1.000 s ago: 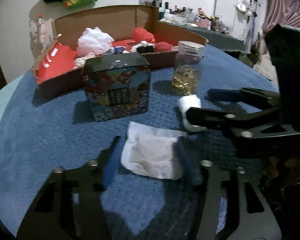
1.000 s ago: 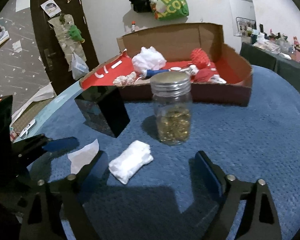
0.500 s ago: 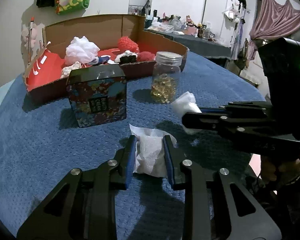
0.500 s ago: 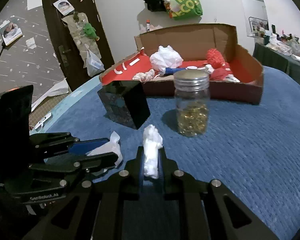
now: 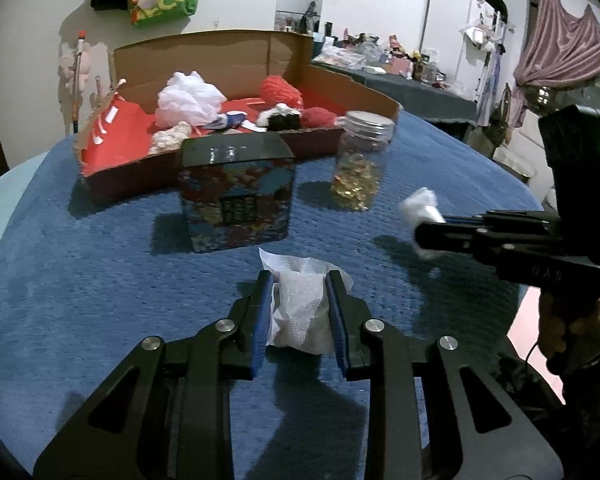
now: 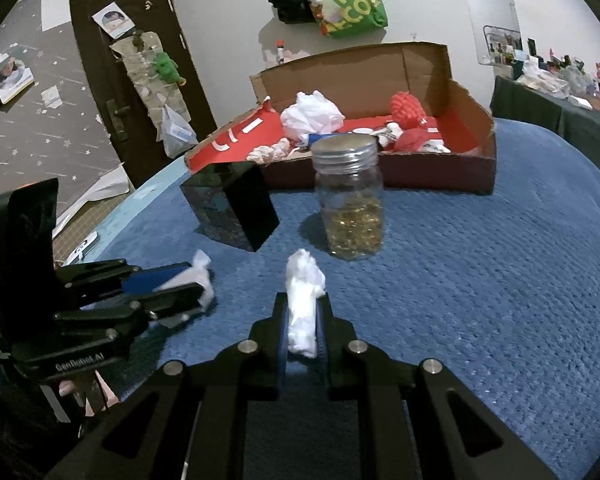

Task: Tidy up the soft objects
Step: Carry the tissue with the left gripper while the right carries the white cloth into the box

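My left gripper (image 5: 299, 280) is shut on a white gauze pad (image 5: 300, 308), held just above the blue cloth. My right gripper (image 6: 302, 300) is shut on a white cotton roll (image 6: 302, 304), which sticks out past its fingertips. In the left wrist view the right gripper (image 5: 420, 226) comes in from the right with the cotton roll (image 5: 420, 208) in it. In the right wrist view the left gripper (image 6: 198, 286) shows at the left with the gauze pad (image 6: 200, 268). Beyond them stands a cardboard box (image 5: 216, 56) with red lining, holding several soft items.
A dark patterned tin (image 5: 236, 196) stands in front of the box, and a clear jar (image 5: 360, 160) of golden pieces with a metal lid is to its right. In the right wrist view the jar (image 6: 350, 200) is straight ahead. The round table has a blue cloth (image 5: 80, 280).
Both grippers went from open around their items on the cloth to shut on them. The cotton roll and the gauze pad have lifted slightly off the cloth.
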The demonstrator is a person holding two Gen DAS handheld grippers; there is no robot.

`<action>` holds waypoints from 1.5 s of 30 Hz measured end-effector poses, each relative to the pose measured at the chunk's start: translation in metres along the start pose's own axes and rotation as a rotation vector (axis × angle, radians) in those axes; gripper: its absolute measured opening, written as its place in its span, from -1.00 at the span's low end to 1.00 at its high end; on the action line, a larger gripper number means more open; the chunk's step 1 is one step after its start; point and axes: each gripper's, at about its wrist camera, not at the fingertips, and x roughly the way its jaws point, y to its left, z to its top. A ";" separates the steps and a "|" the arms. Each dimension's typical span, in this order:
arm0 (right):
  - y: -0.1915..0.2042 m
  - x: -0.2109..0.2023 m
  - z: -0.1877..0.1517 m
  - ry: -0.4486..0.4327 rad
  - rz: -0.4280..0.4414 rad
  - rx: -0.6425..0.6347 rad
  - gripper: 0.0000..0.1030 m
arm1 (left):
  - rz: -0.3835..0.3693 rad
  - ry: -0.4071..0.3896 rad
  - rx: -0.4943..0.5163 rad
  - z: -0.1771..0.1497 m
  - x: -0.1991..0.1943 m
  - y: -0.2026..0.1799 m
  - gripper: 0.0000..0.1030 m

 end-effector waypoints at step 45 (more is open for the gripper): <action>-0.056 0.016 0.110 0.033 -0.155 -0.088 -0.73 | 0.056 -0.007 0.079 0.112 0.009 0.082 -0.52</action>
